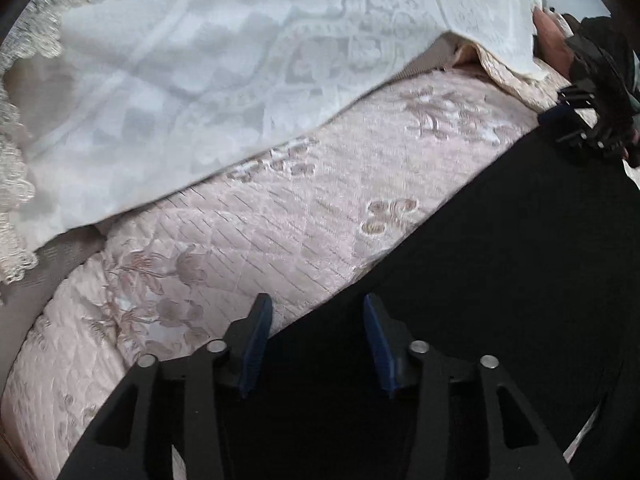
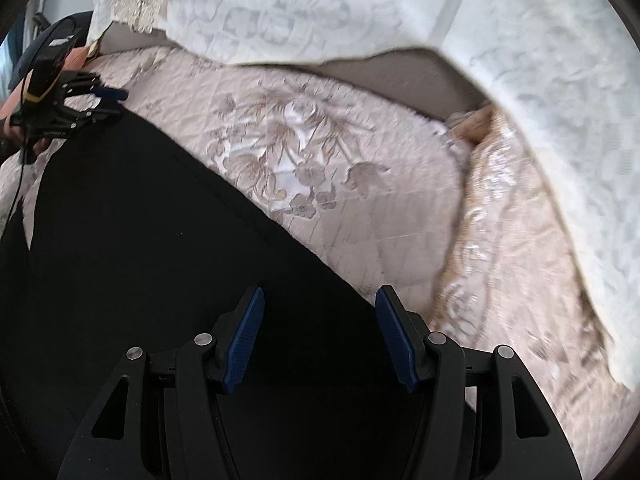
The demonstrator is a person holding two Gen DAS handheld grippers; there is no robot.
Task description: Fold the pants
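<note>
Black pants (image 1: 480,272) lie flat on a pink quilted bedspread (image 1: 248,232). In the left wrist view my left gripper (image 1: 318,300) is open, its blue pads hovering over the pants' near-left edge. The right gripper (image 1: 576,120) shows far right, at the pants' far end. In the right wrist view the pants (image 2: 160,240) fill the lower left. My right gripper (image 2: 320,292) is open over the pants' edge. The left gripper (image 2: 108,102) shows at the upper left, by the other end of the pants.
A white lace cover (image 1: 200,80) drapes over the back of the bed or sofa, also in the right wrist view (image 2: 520,60). The pink bedspread (image 2: 320,140) with embroidered flowers extends beyond the pants. A cable (image 2: 18,184) hangs below the left gripper.
</note>
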